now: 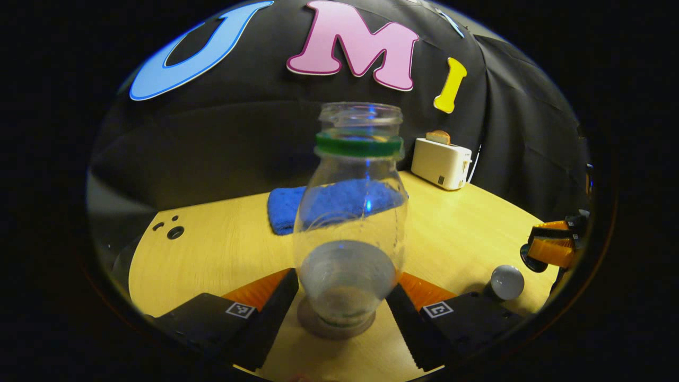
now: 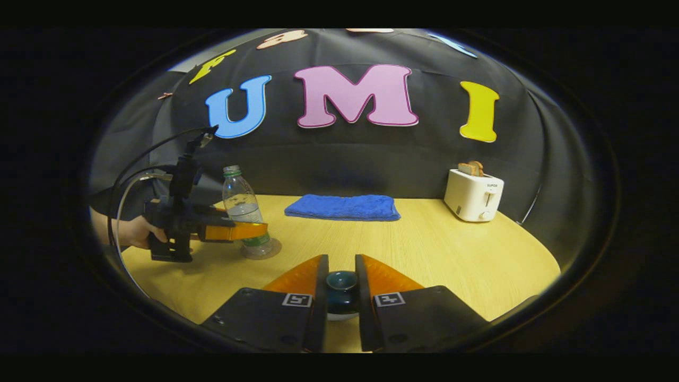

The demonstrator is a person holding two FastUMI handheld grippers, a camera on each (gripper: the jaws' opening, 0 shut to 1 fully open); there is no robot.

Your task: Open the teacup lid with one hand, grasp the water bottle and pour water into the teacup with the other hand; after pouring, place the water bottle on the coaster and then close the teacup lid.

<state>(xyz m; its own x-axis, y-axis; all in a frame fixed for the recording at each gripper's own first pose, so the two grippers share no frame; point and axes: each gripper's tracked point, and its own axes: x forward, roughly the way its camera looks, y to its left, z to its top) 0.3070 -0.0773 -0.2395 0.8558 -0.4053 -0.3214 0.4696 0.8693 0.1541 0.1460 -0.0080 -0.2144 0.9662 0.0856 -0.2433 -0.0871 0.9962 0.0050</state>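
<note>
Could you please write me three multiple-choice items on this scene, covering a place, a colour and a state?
1. The water bottle stands on: A. the towel B. the coaster C. the toaster
2. The neck ring is: A. red B. yellow C. green
3. The bottle is: A. upright, uncapped B. lying down C. upright, capped

B: the brown disc lies under the bottle's base.
C: a green band circles the neck.
A: the bottle stands straight and its mouth is open.
</note>
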